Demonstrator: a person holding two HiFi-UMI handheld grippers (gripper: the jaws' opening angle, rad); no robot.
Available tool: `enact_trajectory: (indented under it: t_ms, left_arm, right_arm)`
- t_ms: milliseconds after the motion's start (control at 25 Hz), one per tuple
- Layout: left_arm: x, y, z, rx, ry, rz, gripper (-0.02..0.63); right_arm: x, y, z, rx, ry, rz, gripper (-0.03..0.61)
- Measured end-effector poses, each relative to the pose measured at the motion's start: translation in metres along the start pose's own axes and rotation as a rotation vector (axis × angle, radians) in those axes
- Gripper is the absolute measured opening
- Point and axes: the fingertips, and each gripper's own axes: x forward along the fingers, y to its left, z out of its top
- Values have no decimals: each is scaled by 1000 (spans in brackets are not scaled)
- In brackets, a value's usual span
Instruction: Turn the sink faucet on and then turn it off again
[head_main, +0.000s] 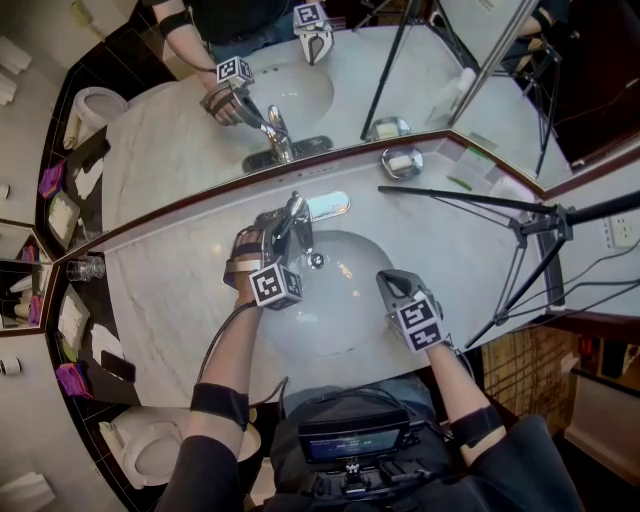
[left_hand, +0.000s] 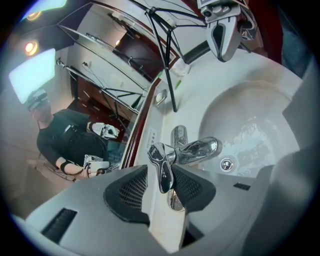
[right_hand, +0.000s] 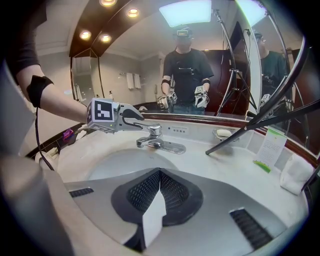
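A chrome faucet stands at the back of the white sink basin. My left gripper reaches over the basin's left rim to the faucet. In the left gripper view its dark pads sit on either side of the faucet handle and press against it, so the left gripper is shut on the lever. The spout points over a wet-looking basin, and I see no clear stream. My right gripper hovers at the basin's front right, shut and empty, as the right gripper view confirms.
A black tripod stands on the counter to the right, one leg reaching toward the faucet. A soap dish and a paper card sit by the mirror. A glass is at the far left. A toilet is below left.
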Motion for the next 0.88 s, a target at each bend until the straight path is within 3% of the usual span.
enact_trajectory:
  t_ms: [520,880]
  left_arm:
    - [1,6,1,-62,-5,-70,147]
    - [4,13,4,-33,-7,-124,146]
  right_arm:
    - [5,6,6,-3,-1,16,18]
    - [7,8,6,-7,-1,23,18]
